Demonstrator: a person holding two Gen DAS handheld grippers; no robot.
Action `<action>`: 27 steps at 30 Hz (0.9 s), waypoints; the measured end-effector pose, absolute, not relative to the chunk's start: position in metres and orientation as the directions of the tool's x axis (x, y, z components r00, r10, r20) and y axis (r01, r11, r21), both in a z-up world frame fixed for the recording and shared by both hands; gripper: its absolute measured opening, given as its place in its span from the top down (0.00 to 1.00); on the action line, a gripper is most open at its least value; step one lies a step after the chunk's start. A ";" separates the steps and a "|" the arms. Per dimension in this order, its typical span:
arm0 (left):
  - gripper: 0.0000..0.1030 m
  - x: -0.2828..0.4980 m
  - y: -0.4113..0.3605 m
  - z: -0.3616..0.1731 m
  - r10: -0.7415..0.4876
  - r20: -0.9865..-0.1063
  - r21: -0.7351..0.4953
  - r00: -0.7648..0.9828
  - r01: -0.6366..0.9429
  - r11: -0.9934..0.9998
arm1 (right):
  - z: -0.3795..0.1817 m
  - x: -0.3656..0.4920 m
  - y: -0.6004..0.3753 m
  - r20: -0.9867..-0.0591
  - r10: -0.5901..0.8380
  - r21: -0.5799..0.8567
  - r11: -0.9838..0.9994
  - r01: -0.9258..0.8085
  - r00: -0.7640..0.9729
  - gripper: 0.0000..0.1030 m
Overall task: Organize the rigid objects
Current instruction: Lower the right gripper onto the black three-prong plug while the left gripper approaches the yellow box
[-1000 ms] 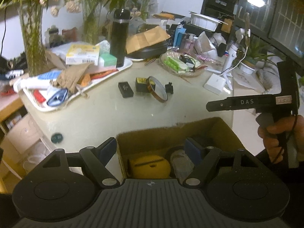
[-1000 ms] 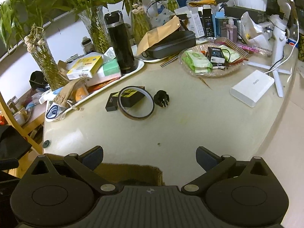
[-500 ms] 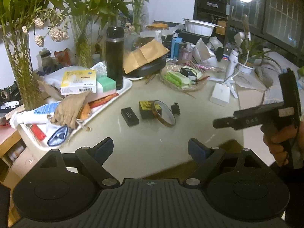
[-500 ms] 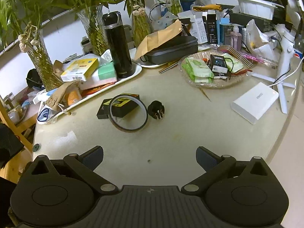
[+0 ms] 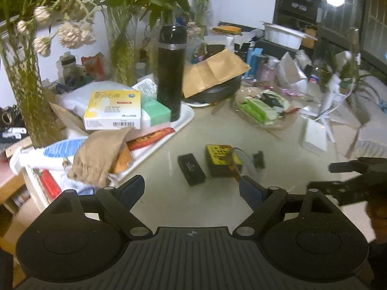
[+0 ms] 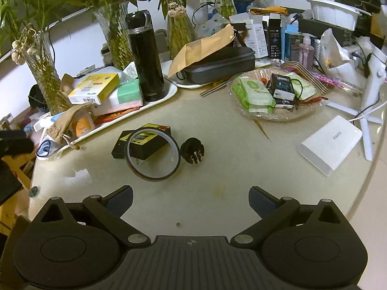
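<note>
On the beige table lie a flat black box [image 5: 191, 169], a black and yellow box [image 5: 222, 162] [image 6: 147, 140], a tape ring [image 6: 152, 154] leaning over that box, and a small black plug [image 6: 192, 150] [image 5: 258, 159]. My left gripper [image 5: 192, 189] is open and empty, just in front of the flat black box. My right gripper [image 6: 191, 199] is open and empty, a short way in front of the tape ring and plug. The right gripper also shows at the right edge of the left wrist view [image 5: 355, 176].
A white tray [image 6: 169, 91] at the back left holds a black flask [image 6: 146, 55], boxes and a cloth pouch. A glass dish [image 6: 275, 91] of packets and a white charger [image 6: 330, 142] lie to the right. Glass vases [image 6: 43, 70] of plants stand behind.
My left gripper rose from over a cardboard box at the table's edge and moved forward over the table toward the small boxes. My right gripper also moved forward toward the tape ring.
</note>
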State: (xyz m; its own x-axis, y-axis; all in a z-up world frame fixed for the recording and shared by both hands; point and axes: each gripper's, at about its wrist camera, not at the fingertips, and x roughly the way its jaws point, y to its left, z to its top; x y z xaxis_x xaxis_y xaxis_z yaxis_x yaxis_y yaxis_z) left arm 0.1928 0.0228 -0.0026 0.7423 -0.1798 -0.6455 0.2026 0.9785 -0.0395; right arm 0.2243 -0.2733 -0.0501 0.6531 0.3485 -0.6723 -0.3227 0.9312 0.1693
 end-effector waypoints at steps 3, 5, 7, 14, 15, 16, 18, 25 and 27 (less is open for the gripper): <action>0.16 0.210 0.020 -0.006 -0.162 -0.655 -0.014 0.738 0.203 0.979 | -0.053 0.232 -0.274 -0.677 0.353 0.173 0.929 -0.327 0.646 0.07; 0.16 0.220 0.018 -0.008 -0.142 -0.655 0.011 0.743 0.198 0.980 | -0.055 0.238 -0.274 -0.679 0.357 0.175 0.928 -0.330 0.641 0.08; 0.16 0.227 0.017 -0.010 -0.130 -0.653 0.027 0.746 0.194 0.981 | -0.056 0.243 -0.273 -0.682 0.361 0.182 0.926 -0.331 0.636 0.10; 0.17 0.235 0.022 -0.027 -0.123 -0.627 0.031 0.769 0.182 0.983 | -0.066 0.263 -0.269 -0.691 0.384 0.190 0.914 -0.359 0.613 0.19; 0.17 0.237 0.022 -0.030 -0.117 -0.631 0.037 0.767 0.181 0.983 | -0.068 0.266 -0.269 -0.695 0.383 0.192 0.914 -0.357 0.608 0.22; 0.17 0.240 0.021 -0.034 -0.107 -0.640 0.043 0.761 0.174 0.984 | -0.070 0.268 -0.269 -0.699 0.383 0.193 0.914 -0.356 0.604 0.23; 0.17 0.244 0.021 -0.038 -0.093 -0.647 0.045 0.757 0.159 0.986 | -0.072 0.272 -0.267 -0.701 0.386 0.192 0.912 -0.363 0.599 0.26; 0.16 0.248 0.012 -0.050 -0.095 -0.658 0.104 0.747 0.214 0.971 | -0.076 0.291 -0.258 -0.691 0.419 0.224 0.899 -0.376 0.590 0.31; 0.16 0.250 0.009 -0.053 -0.113 -0.664 0.102 0.739 0.239 0.966 | -0.078 0.297 -0.259 -0.688 0.426 0.257 0.900 -0.352 0.587 0.31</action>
